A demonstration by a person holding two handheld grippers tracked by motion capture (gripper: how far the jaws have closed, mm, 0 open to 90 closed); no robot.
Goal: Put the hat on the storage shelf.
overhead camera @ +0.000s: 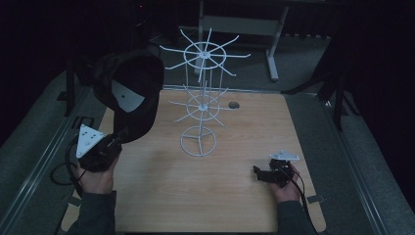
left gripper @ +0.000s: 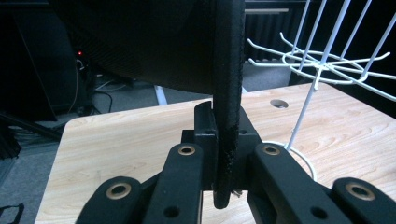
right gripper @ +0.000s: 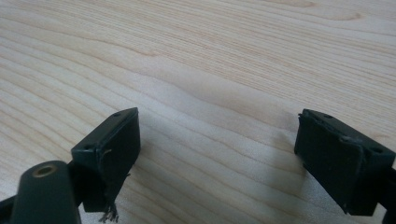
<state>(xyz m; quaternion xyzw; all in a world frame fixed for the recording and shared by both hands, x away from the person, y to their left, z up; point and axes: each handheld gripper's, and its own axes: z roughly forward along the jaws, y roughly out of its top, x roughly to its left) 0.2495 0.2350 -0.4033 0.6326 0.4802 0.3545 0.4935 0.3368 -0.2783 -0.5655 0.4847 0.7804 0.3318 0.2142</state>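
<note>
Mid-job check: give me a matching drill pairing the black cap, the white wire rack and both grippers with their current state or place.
Things:
1. black fabric cap
2. white wire display rack
3. left gripper
4. right gripper

States:
A. jaws open above bare wood
B. upright at the middle of the light wooden table
C. held up by its brim
D. jaws shut on a brim

Pairs: 1-C, 2-B, 3-D, 4-A

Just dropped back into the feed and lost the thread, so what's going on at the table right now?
The person's left gripper is shut on the brim of a black cap, holding it up above the left side of the wooden table. A white wire rack with two tiers of hooks stands mid-table, just right of the cap; nothing hangs on it. The right gripper rests low near the table's right front, jaws open with nothing between them.
</note>
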